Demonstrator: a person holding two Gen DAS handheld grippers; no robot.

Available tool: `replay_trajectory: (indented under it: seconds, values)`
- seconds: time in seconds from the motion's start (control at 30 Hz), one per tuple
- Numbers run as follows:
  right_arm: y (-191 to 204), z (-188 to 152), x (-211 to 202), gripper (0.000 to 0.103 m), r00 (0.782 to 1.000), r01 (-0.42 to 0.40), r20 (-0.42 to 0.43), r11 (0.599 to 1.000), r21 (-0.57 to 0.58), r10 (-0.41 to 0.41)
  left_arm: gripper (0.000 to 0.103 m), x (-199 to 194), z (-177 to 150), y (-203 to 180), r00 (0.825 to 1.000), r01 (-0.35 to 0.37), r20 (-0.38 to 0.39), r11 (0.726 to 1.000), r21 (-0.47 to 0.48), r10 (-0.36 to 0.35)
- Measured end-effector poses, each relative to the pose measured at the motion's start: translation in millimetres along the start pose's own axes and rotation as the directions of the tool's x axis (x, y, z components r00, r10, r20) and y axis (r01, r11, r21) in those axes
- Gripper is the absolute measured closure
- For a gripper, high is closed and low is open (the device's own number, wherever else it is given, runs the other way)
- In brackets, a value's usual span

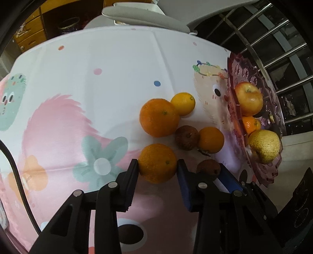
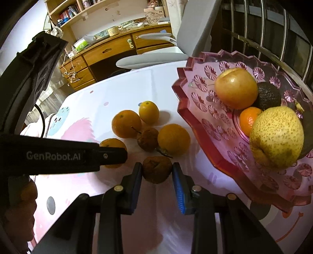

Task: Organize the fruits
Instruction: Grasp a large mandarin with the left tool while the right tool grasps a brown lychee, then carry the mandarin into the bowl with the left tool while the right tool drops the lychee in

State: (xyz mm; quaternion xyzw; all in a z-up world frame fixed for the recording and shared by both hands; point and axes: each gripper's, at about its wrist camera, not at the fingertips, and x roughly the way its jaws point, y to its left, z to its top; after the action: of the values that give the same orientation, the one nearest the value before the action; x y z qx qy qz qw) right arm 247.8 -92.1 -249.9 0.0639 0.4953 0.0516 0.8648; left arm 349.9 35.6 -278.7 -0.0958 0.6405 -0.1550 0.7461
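My left gripper [image 1: 157, 165] is shut on an orange [image 1: 157, 175] that rests on the tablecloth, a pad against each side. Just to its right, my right gripper [image 2: 156, 171] is shut on a wrinkled brown fruit [image 2: 156, 166], also on the cloth. Behind them lie a large orange [image 1: 159, 117], a small yellow citrus [image 1: 183, 103], another orange [image 1: 211, 139] and a second brown fruit [image 1: 186, 137]. A pink glass plate [image 2: 195, 117] at the right holds an apple [image 2: 235, 88], a tangerine [image 2: 248, 120], a pear [image 2: 276, 136] and a dark avocado [image 2: 269, 95].
The table wears a white and pink cartoon-print cloth [image 1: 97, 88]. A grey chair [image 1: 140, 17] stands at its far edge, and a metal railing [image 1: 273, 48] runs behind the plate. A wooden desk with drawers [image 2: 109, 52] stands further back.
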Motion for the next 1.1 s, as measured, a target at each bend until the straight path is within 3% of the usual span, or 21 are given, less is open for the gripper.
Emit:
replay_trajectory:
  seconds: [0.3, 0.57, 0.87, 1.1]
  values:
    - [12, 4, -49, 0.072, 0.994, -0.042, 0.098, 0.998, -0.049, 0.047, 0.065, -50, -6, -9, 0.995, 0.004, 0.102, 1.0, 0.012, -0.005]
    - [9, 7, -101, 0.072, 0.978, -0.015, 0.209, 0.997, -0.079, 0.031, 0.065, -82, -5, -33, 0.983, 0.04, 0.174, 0.996, 0.076, -0.053]
    - [-29, 8, -136, 0.072, 0.958, 0.074, 0.279, 0.997, -0.009, -0.069, 0.065, -92, 7, -86, 0.966, 0.101, 0.214, 0.976, 0.191, -0.142]
    - [-62, 8, -140, 0.072, 0.947, 0.145, 0.28, 0.987, 0.069, -0.159, 0.065, -83, 17, -119, 0.957, 0.136, 0.217, 0.957, 0.257, -0.194]
